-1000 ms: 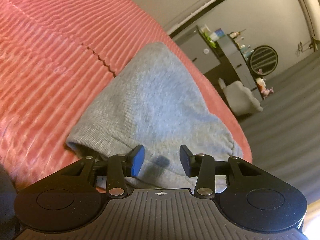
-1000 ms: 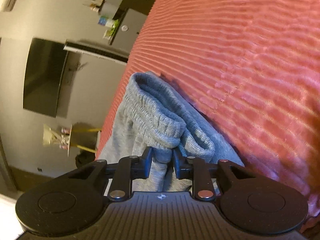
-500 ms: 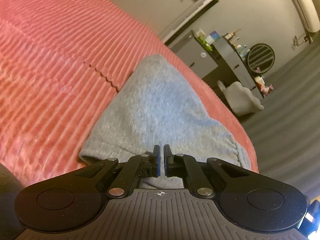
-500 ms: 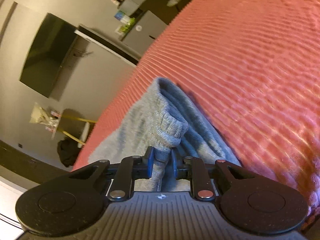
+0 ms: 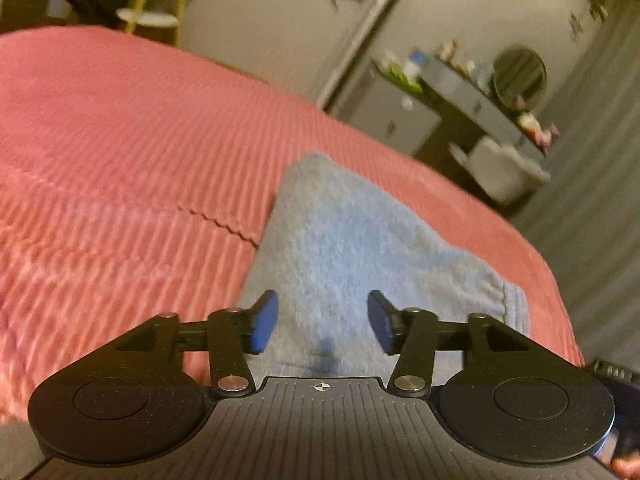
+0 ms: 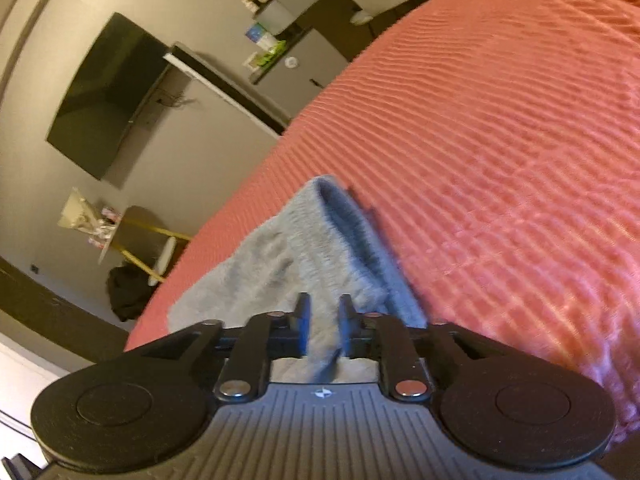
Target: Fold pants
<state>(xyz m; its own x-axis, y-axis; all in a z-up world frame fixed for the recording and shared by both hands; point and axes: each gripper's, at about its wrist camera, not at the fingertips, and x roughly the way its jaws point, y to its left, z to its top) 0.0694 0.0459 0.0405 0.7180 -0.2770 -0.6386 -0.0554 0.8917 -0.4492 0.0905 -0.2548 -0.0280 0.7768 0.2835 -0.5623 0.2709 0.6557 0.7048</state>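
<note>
Grey knit pants (image 5: 352, 248) lie in a folded bundle on a coral-pink bedspread (image 5: 120, 152), close to the edge of the bed. The fabric looks soft and fuzzy, and the bundle narrows to a blunt point at its far end; a stitched cuff shows at its right side in the left wrist view. The bedspread is ribbed in fine parallel ridges, with a wavy seam running up to the pants.

The left gripper (image 5: 323, 322) hangs over the near part of the pants with its blue-padded fingers spread wide and nothing between them.

The right gripper (image 6: 323, 328) has its fingers drawn close, pinching a ridge of the grey cloth (image 6: 320, 240) that rises between them; a darker fold runs along the bundle's right edge.
</note>
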